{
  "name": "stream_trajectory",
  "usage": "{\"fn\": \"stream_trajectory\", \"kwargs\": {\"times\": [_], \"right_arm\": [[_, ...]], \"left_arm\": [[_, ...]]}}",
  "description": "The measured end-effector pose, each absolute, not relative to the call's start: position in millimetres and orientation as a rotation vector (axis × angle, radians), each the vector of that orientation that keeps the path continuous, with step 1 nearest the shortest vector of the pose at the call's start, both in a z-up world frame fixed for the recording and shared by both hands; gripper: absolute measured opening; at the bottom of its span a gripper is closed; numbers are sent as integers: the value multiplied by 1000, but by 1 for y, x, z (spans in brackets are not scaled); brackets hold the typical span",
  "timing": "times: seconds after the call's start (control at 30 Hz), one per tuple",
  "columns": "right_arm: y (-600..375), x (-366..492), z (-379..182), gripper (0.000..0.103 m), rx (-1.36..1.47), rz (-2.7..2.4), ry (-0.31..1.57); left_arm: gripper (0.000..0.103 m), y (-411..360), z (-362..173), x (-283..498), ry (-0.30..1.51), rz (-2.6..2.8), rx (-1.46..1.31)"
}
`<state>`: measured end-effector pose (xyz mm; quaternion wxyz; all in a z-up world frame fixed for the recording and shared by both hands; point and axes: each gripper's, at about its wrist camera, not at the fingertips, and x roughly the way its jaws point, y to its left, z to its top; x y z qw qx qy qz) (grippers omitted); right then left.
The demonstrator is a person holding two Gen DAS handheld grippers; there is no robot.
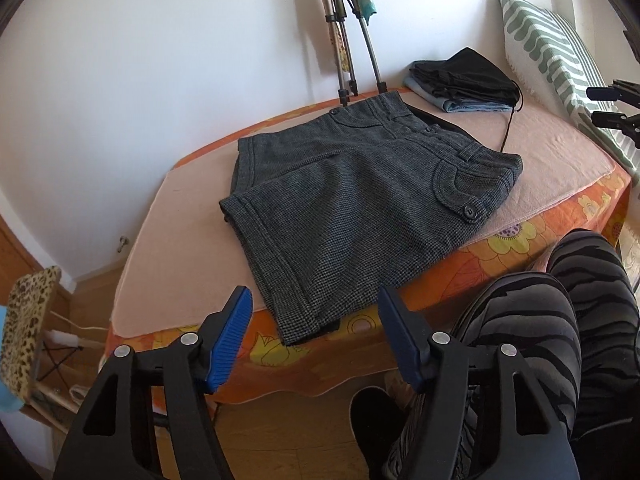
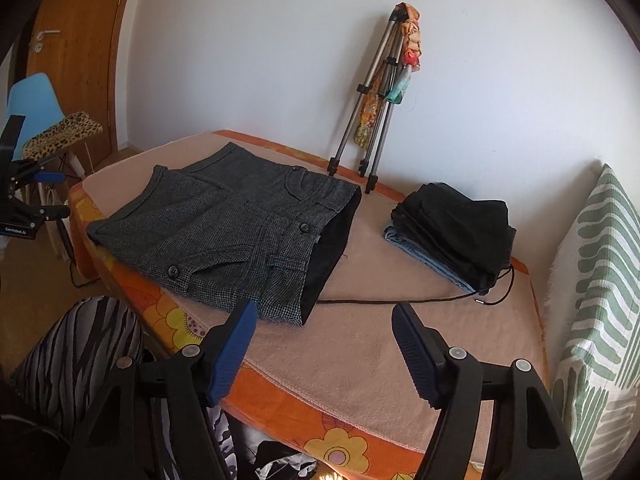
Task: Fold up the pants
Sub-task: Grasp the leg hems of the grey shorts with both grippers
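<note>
Grey tweed shorts [image 1: 348, 204] lie on a pink towel [image 1: 176, 232] on the bed, one leg hem hanging over the near edge. They also show in the right wrist view [image 2: 224, 232], with the dark-lined waist opening facing right. My left gripper [image 1: 314, 312] is open and empty, just short of the overhanging hem. My right gripper [image 2: 324, 328] is open and empty, above the towel [image 2: 360, 344] beside the waist corner. The right gripper also shows at the right edge of the left wrist view [image 1: 612, 106], and the left gripper at the left edge of the right wrist view [image 2: 48, 194].
A stack of folded dark clothes [image 2: 452, 228] with a trailing black cord [image 2: 400, 301] lies at the back right. A tripod [image 2: 376, 120] leans on the wall. A green-striped pillow [image 2: 600, 300] stands at right. My striped-clad legs [image 1: 540, 340] are at the bed edge. A chair [image 2: 60, 132] stands at left.
</note>
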<state>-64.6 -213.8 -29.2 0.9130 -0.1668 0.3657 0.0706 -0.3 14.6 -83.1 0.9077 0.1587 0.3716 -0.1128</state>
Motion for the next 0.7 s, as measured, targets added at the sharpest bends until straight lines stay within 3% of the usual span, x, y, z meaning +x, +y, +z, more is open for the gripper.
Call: {"fn": "stream_trajectory", "kwargs": {"times": [0.2, 0.7], "right_arm": [[-208, -57, -35, 58, -459, 286, 814], [-140, 8, -136, 53, -749, 568, 986]], "left_arm": [[42, 18, -99, 2, 823, -316, 307], [32, 23, -127, 47, 924, -406, 283]]}}
